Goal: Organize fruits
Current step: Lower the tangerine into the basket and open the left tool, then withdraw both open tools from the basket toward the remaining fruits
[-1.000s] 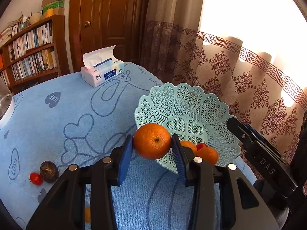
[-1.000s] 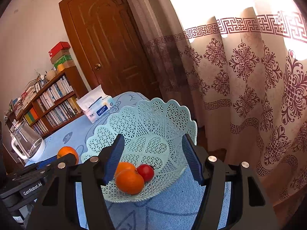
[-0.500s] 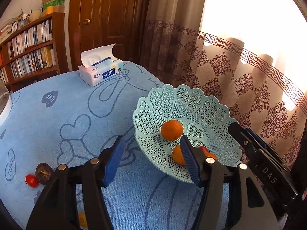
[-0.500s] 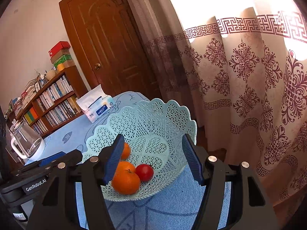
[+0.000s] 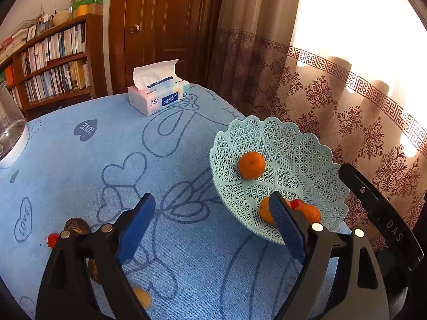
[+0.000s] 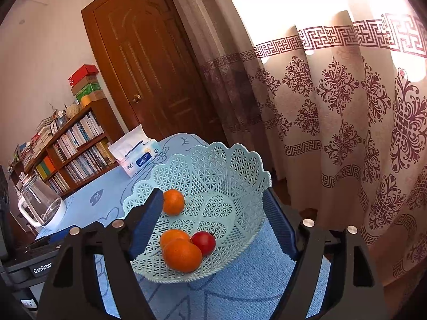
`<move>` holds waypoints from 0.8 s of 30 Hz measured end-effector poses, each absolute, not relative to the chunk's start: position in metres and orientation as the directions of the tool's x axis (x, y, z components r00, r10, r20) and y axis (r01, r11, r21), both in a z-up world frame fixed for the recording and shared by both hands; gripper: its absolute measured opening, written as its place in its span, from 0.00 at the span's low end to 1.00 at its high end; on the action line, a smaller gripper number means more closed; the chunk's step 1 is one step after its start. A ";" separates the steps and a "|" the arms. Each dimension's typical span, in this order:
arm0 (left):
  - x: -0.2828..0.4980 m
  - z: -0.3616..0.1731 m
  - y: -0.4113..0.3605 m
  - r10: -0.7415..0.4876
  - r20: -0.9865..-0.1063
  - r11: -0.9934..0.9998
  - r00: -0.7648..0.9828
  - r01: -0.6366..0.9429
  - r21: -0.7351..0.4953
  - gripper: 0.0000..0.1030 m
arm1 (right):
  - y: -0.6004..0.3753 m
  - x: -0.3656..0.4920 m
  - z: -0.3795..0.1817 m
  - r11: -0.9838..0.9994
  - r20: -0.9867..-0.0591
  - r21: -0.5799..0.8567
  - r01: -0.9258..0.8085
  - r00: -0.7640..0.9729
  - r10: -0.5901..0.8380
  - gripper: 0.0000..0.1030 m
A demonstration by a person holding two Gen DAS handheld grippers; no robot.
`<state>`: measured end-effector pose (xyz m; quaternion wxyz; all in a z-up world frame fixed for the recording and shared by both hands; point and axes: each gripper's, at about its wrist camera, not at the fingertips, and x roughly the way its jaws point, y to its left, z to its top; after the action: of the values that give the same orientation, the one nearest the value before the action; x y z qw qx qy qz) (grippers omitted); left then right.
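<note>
My left gripper [image 5: 213,221] has just been opening, jaws wide, nothing btwn them. Right gripper [image 6: 213,218] also just opened wider, empty, fingers either side of basket [image 6: 240,165]. Orange [image 5: 251,165] sits in basket w/ 2 more oranges + tomato [image 6: 203,242] at near edge.

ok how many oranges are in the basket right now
3: one orange alone on the basket's far-left slope, two oranges touching at its near edge beside the tomato.

Black claw [image 5: 213,218], blue ribbed pads, silver screws.
</note>
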<state>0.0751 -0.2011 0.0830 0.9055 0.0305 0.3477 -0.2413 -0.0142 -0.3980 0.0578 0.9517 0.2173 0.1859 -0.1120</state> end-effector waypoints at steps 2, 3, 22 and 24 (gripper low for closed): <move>0.074 0.085 -0.196 -0.409 -0.641 0.887 0.650 0.449 -0.110 0.84 | -0.397 -0.016 0.059 0.882 -0.390 0.376 0.284 0.912 -0.128 0.77; 0.073 0.087 -0.194 -0.404 -0.639 0.889 0.655 0.445 -0.107 0.84 | -0.397 -0.017 0.060 0.883 -0.384 0.377 0.279 0.915 -0.125 0.79; 0.072 0.107 -0.111 -0.283 -0.612 0.954 0.738 0.285 -0.097 0.91 | -0.378 -0.014 0.065 0.916 -0.342 0.372 0.151 0.940 -0.016 0.95; 0.073 0.107 -0.098 -0.267 -0.613 0.960 0.744 0.262 -0.100 0.91 | -0.377 -0.013 0.065 0.916 -0.343 0.375 0.146 0.939 -0.009 0.95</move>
<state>0.0730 -0.0983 0.1066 0.9338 -0.0039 0.3287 -0.1415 -0.0133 -0.3770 0.0647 0.9638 0.2014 0.1698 -0.0401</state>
